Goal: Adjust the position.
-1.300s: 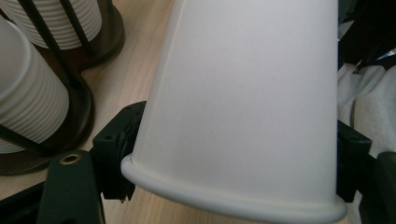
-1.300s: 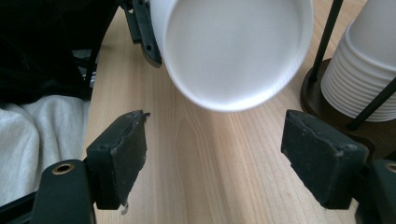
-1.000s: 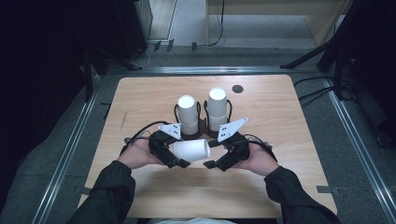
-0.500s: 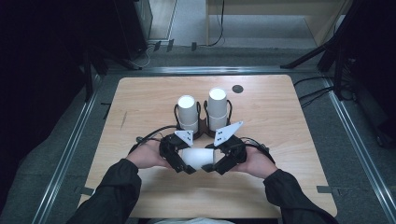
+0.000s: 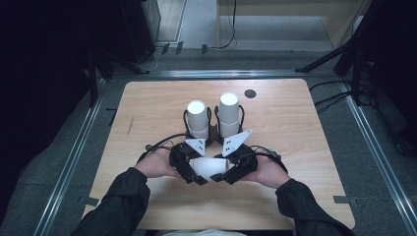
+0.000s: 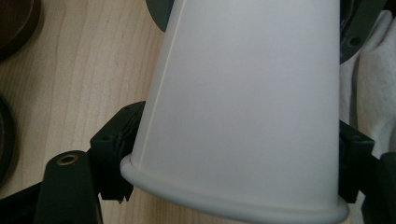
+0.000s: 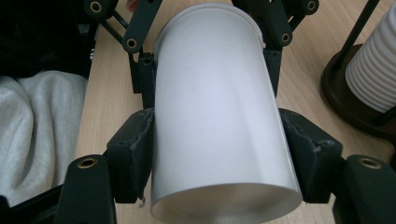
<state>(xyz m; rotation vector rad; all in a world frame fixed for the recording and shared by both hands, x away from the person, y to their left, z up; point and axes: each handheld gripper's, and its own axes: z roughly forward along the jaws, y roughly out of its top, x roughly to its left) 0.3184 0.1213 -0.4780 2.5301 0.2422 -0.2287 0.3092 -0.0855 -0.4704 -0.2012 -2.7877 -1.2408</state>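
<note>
A white paper cup [image 5: 209, 167] lies on its side just above the wooden table [image 5: 305, 137], held between both hands near the front edge. My left gripper [image 5: 194, 172] is shut on its rim end; in the left gripper view the pads [image 6: 114, 149] press both sides of the cup [image 6: 243, 102] just above the rolled rim. My right gripper [image 5: 227, 173] has just been closing on the other end. In the right gripper view its pads [image 7: 133, 154] now press the wall of the cup [image 7: 215, 116], with the left gripper's jaws farther off.
Two stacks of white cups stand in dark wire holders behind the hands, one on the left [image 5: 197, 118] and a taller one on the right [image 5: 229, 113], which appears in the right gripper view as a ribbed stack [image 7: 373, 70]. A small black disc [image 5: 250, 93] lies farther back.
The two hands have come together. The right gripper's jaws, open beside the cup before, have closed onto its free end. The left gripper has kept its hold.
</note>
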